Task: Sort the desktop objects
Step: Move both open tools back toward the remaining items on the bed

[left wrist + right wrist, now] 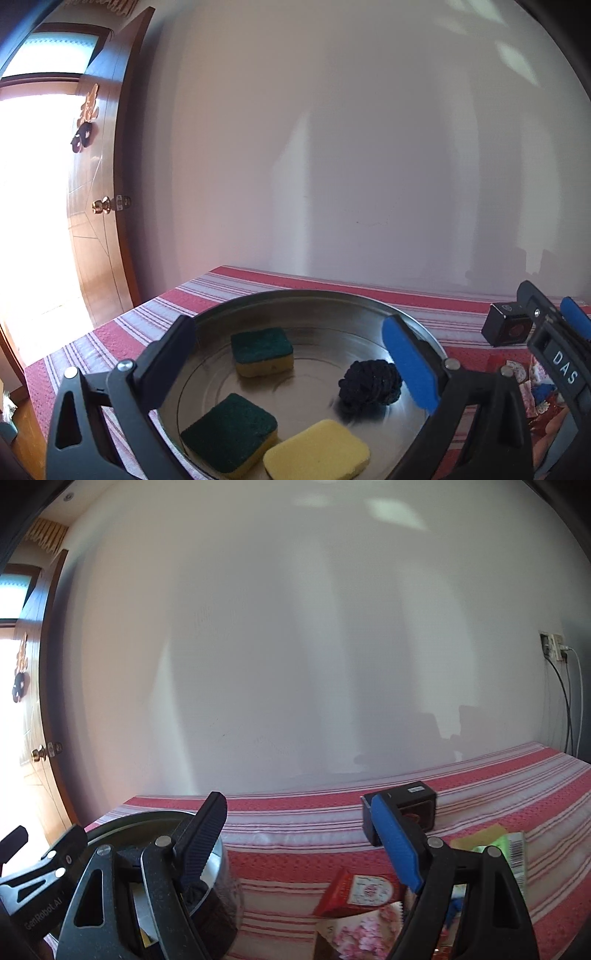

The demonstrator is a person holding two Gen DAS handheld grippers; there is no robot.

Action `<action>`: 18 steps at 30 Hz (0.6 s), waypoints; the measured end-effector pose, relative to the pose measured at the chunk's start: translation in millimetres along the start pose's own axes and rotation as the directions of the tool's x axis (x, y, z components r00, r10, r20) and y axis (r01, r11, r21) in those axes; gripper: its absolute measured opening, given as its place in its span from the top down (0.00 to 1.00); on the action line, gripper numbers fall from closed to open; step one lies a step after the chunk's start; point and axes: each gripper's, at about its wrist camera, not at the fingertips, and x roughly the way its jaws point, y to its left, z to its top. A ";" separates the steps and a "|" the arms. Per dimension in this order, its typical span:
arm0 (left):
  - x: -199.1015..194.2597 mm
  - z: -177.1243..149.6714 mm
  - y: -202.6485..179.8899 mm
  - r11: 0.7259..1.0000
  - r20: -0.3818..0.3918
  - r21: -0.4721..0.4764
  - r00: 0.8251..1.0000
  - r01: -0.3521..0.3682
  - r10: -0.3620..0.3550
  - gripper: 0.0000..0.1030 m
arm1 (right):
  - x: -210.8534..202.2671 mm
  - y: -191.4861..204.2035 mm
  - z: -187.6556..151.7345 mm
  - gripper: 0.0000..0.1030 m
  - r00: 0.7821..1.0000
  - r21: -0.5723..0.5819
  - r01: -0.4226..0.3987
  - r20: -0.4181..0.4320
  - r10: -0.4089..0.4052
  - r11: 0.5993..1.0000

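On my left side sits the big metal bowl (314, 299), on the red striped cloth (110, 339); my left gripper (295, 354) hangs right over it, with its two fingers spread wide and nothing between them; inside the bowl I see a sponge with its green side up (262, 350) at the back, another green-topped sponge (231, 430) at the front, a yellow sponge (317, 450) just beside that one, and a dark knobbly ball (371, 382) that looks like a scrubber, close to my blue finger pad (410, 365); so I think these are the things already sorted.

Moving to the right, my right gripper (299, 842) is also wide open and holds nothing; its dark finger (201, 834) sits just beside the bowl rim (147, 818); from this view the bowl is to the left of it.

The things not yet sorted lie further right, so my right hand is the nearer one; a small black box (421, 797) stands on the cloth beyond my blue finger; below and in front of the gripper is a red packet (354, 891), a pink flowery packet (362, 934) touching it, and a green and yellow packet (498, 840) at the far right, partly hidden by the gripper.

I guess the red packet comes next; it lies below the gap of my right gripper, a bit toward the blue finger; its long side runs left to right, roughly in line with my fingers' spread, so I think I should turn my wrist and grip across its short side; then it must go left to the bowl.
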 end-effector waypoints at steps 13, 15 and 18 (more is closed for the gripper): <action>-17.8 -16.3 -43.4 0.993 -0.026 0.056 0.994 0.106 -0.105 0.01 | -43.5 -68.5 10.1 0.20 0.989 -0.038 0.142 0.041 -0.140 0.989; -19.6 -16.7 -51.5 0.989 -0.031 0.065 0.991 0.130 -0.128 0.01 | -47.8 -88.8 11.7 0.20 0.988 -0.004 0.155 0.031 -0.154 0.988; -21.8 -18.1 -69.2 0.979 -0.048 0.108 0.985 0.170 -0.166 0.01 | -52.0 -114.3 13.0 0.20 0.985 0.059 0.173 0.016 -0.174 0.983</action>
